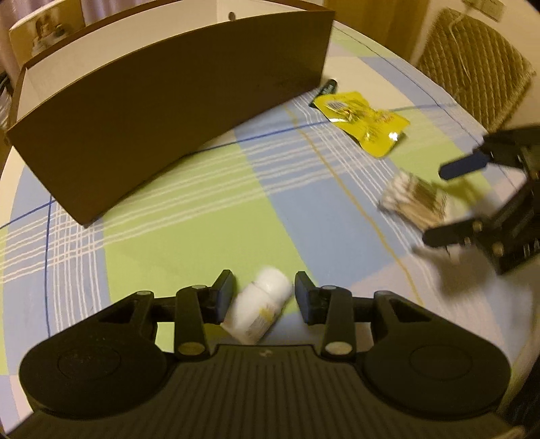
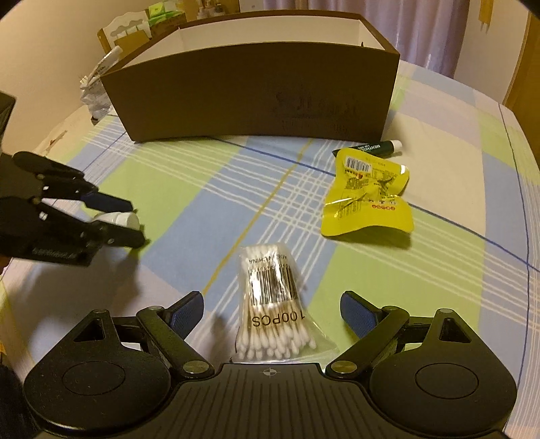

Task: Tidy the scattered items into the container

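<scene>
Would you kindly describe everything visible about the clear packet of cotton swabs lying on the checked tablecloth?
The clear plastic packet of cotton swabs lies flat on the green, blue and white checked tablecloth, lengthwise toward the brown cardboard box. It holds a bundle of pale-stemmed swabs with white tips, and carries a black barcode and "100PCS" print. Its near end sits between the open fingers of the right gripper, which do not touch it. It appears sealed and undamaged.

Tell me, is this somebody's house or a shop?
Most likely a home, perhaps a dining or living room. The table wears a checked tablecloth, a woven chair stands beside it, curtains hang behind, and small household things like a cotton swab pack lie about.
</scene>
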